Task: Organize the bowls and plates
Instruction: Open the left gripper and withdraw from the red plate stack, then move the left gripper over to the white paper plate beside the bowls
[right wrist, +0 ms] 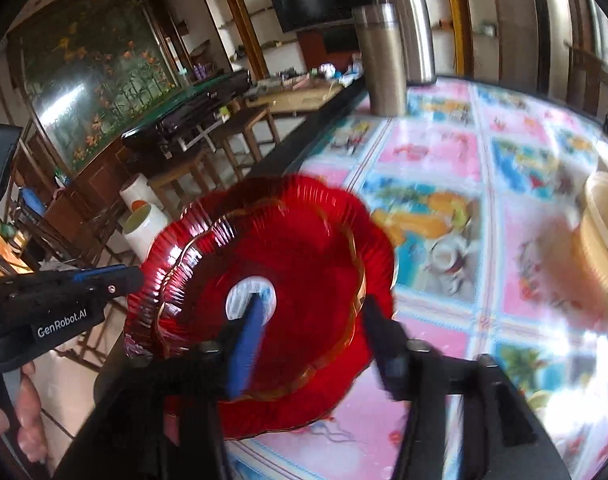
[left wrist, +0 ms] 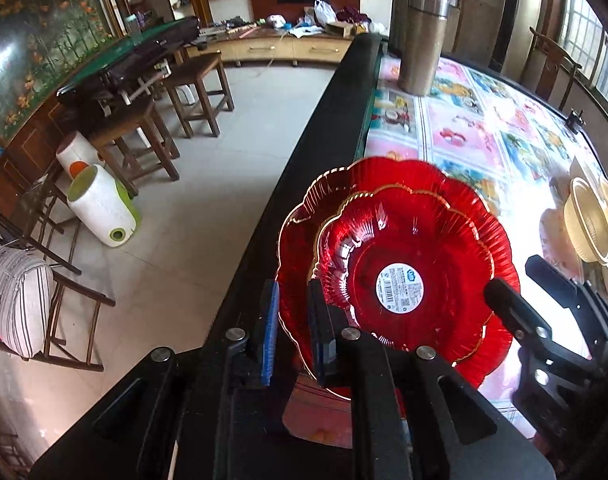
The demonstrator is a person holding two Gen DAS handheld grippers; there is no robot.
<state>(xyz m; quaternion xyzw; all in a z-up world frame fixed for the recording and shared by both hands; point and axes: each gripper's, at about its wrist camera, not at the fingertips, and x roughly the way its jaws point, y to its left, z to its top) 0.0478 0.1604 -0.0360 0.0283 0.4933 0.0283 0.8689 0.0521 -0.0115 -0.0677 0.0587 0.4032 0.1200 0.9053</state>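
Note:
Two red glass scalloped plates with gold rims sit stacked, the smaller one (left wrist: 408, 264) nested in the larger one (left wrist: 304, 240), at the table's left edge. My left gripper (left wrist: 294, 304) is shut on the left rim of the larger plate. It also shows in the right wrist view (right wrist: 140, 276) at the stack's left. My right gripper (right wrist: 312, 320) is open, its jaws astride the near right rim of the red stack (right wrist: 264, 280). It shows in the left wrist view (left wrist: 520, 280) too. Cream bowls (left wrist: 588, 224) stand stacked at the right.
The table (left wrist: 484, 128) has a bright fruit-print cover. A steel tumbler (left wrist: 422, 40) and a kettle behind it stand at the far end. A small black object (left wrist: 575, 118) lies far right. Left of the table edge are floor, wooden stools (left wrist: 200, 88) and a white-green container (left wrist: 102, 208).

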